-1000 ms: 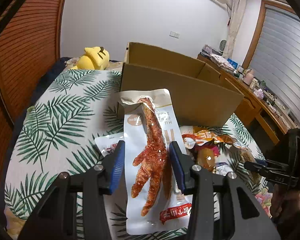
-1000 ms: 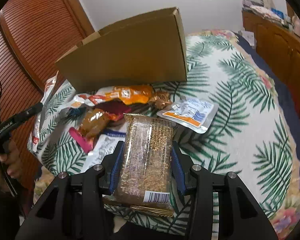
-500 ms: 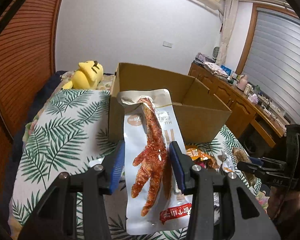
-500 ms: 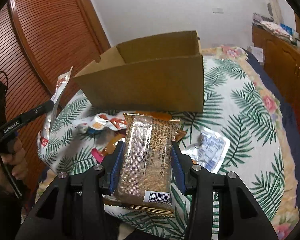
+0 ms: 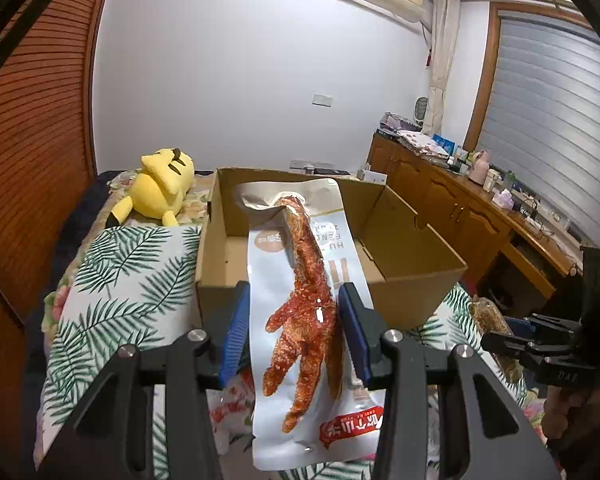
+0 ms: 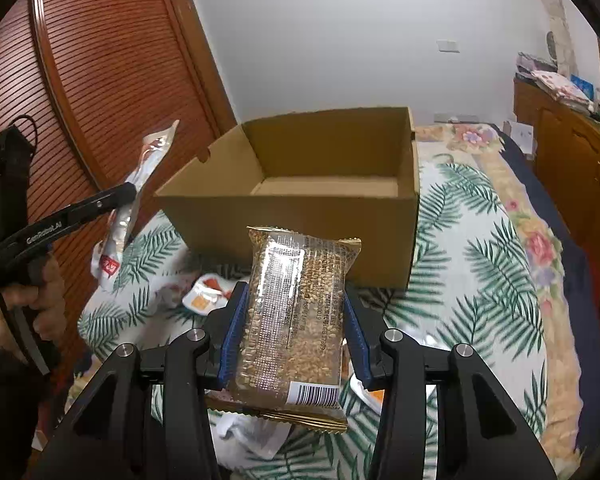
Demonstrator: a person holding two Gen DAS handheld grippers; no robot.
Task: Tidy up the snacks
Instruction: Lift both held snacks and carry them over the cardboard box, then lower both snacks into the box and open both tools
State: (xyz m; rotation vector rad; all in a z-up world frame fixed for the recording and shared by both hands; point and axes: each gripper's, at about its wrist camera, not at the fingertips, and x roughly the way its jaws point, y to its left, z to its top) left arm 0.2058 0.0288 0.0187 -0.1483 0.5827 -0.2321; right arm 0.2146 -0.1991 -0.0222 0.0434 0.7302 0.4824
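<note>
Left gripper (image 5: 294, 336) clamps the chicken-foot packet (image 5: 308, 320), long axis pointing far toward the cardboard box (image 6: 300, 208); right gripper (image 6: 294, 336) clamps the grain bar (image 6: 296, 320) likewise; box floor bare.

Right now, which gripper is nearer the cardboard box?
Left. The left gripper holds its pouch at the cardboard box near wall; the right gripper hangs farther back.

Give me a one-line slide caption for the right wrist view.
Right gripper holds a grain snack bar before an open cardboard box on the palm-print bedspread.
</note>
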